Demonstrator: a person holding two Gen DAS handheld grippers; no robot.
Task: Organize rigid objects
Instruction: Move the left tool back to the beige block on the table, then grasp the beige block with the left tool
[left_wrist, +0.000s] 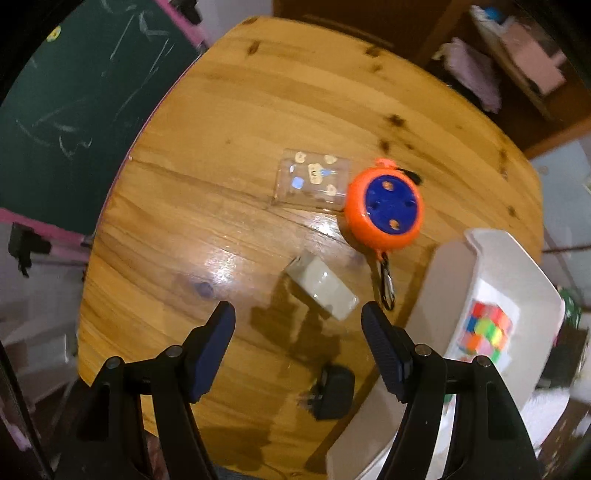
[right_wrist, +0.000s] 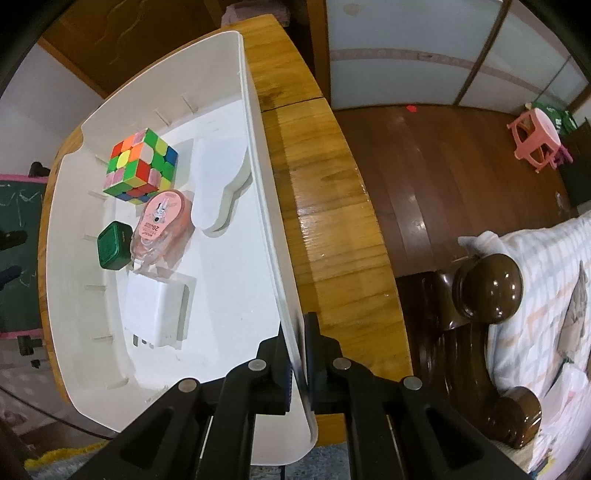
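My left gripper is open and empty above the wooden table. Just ahead of its fingers lies a pale grey block. Beyond it sit an orange and blue round reel with a carabiner, and a clear card case. A black plug adapter lies under the gripper. My right gripper is shut on the wall of the white bin. The bin holds a colour cube, a pink tape dispenser, a green box, a white charger and a white flat piece.
The white bin stands at the table's right edge in the left wrist view, with the cube inside. A green chalkboard stands left of the table. A dark wooden sofa arm and a pink stool are to the right.
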